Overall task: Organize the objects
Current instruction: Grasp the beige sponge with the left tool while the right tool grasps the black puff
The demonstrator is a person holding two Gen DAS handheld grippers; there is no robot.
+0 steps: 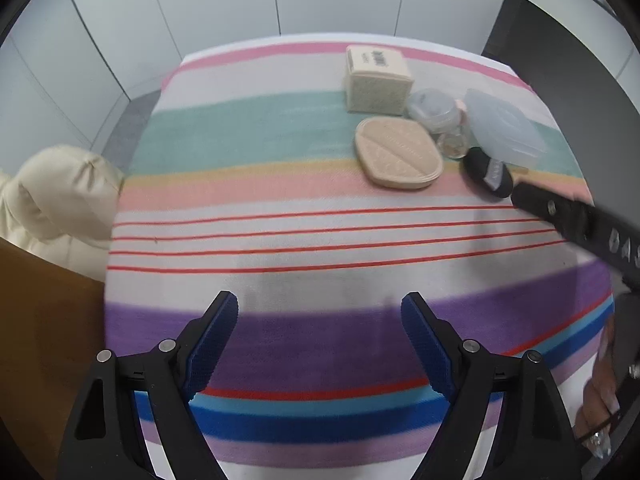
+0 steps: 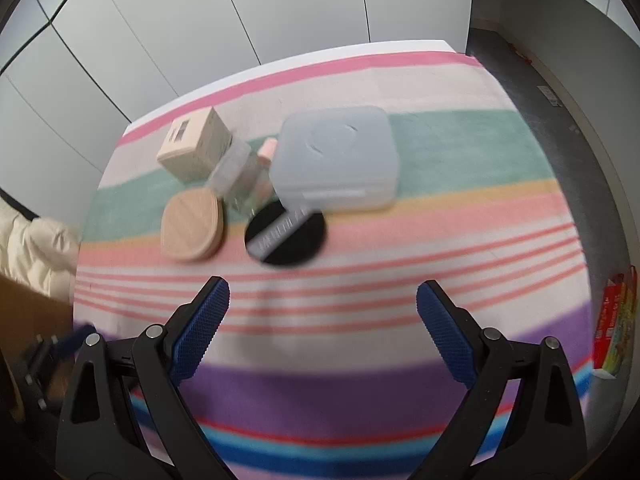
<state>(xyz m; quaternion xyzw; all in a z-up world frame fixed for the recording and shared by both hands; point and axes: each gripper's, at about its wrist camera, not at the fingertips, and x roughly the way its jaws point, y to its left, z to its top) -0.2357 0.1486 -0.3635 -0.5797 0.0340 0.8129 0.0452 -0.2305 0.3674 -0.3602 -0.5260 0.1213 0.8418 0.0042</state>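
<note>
Left gripper [image 1: 320, 316] and right gripper [image 2: 323, 302] both hovered with jaws spread, empty, above the striped cloth [image 2: 360, 392]. Beyond lay the black disc [image 2: 285, 233] and beige compact [image 2: 193, 226], just apart; behind them the translucent case [image 2: 335, 157], small jars [image 2: 240, 178] and beige box [image 2: 195, 149].

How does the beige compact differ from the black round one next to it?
The beige compact is a rounded square with a plain grooved lid; the black compact is circular with a silvery lettered band. The black compact lies against the translucent box; the beige one doesn't. Both lie flat, closed.
</note>
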